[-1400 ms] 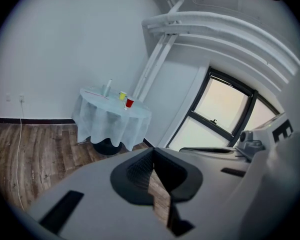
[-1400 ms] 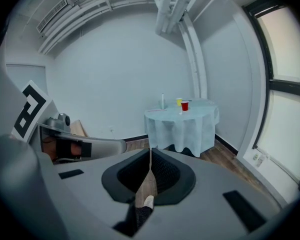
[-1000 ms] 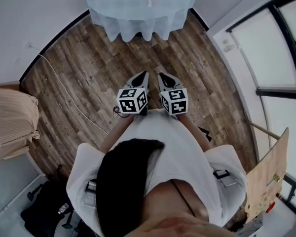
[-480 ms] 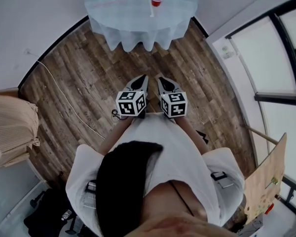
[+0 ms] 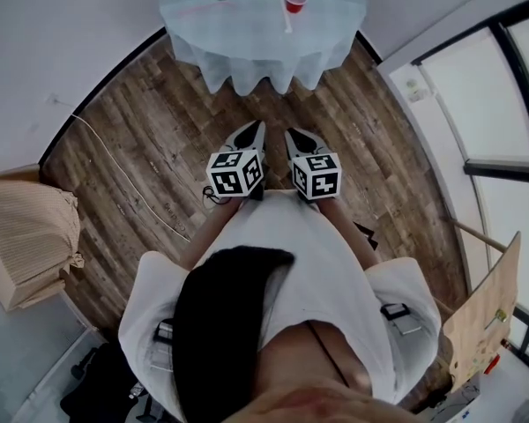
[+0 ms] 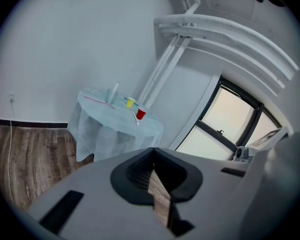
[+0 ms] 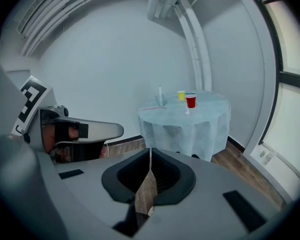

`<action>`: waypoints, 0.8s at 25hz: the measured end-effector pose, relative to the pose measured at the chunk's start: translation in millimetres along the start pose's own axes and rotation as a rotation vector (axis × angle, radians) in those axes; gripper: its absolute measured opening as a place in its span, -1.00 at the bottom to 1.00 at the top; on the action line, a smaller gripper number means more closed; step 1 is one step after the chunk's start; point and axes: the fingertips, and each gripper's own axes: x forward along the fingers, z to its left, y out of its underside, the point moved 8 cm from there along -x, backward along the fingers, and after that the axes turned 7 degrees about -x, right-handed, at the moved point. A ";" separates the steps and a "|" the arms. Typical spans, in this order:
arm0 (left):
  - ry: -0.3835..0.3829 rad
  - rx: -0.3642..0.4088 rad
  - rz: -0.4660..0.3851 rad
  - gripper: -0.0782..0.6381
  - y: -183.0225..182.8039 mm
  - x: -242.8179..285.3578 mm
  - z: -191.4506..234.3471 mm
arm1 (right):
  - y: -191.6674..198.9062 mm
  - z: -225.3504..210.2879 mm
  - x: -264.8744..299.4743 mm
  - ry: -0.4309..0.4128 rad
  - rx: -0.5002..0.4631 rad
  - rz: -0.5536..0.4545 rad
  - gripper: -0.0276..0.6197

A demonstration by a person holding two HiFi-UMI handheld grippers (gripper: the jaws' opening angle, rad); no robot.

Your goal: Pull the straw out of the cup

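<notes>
Both claws closed and empty, well short of the worktop.
Left claw point(image 5: 256, 129) and right claw point(image 5: 293, 135), jaws together, hang over the wooden floor point(image 5: 141, 139). The red cup point(image 5: 294, 1) stands near the round worktop's point(image 5: 238, 11) near edge, with a thin white stick point(image 5: 287, 23) just before it.

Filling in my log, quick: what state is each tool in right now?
Left tool: closed, holding nothing.
Right tool: closed, holding nothing.

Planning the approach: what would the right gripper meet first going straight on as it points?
Nothing near. The right gripper points downward toward the tablecloth skirt, though it may reach the wood floor first; depth is unclear.
</notes>
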 end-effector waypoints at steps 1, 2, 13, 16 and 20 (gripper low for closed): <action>0.004 0.012 -0.002 -0.76 -4.7 0.4 3.0 | -2.8 1.1 3.6 0.007 0.005 -0.002 -0.81; 0.011 0.026 -0.003 -0.76 -9.1 1.0 5.3 | -5.7 2.5 7.5 0.012 0.009 -0.004 -0.81; 0.052 0.060 0.011 -0.75 -40.1 10.3 33.6 | -23.4 15.8 36.7 0.046 0.054 -0.012 -0.81; 0.059 0.080 0.014 -0.76 -45.2 9.4 38.7 | -23.9 14.8 41.9 0.056 0.108 -0.016 -0.81; 0.035 0.054 -0.007 -0.76 -53.5 4.6 54.0 | -28.6 21.5 53.7 0.037 0.119 -0.014 -0.81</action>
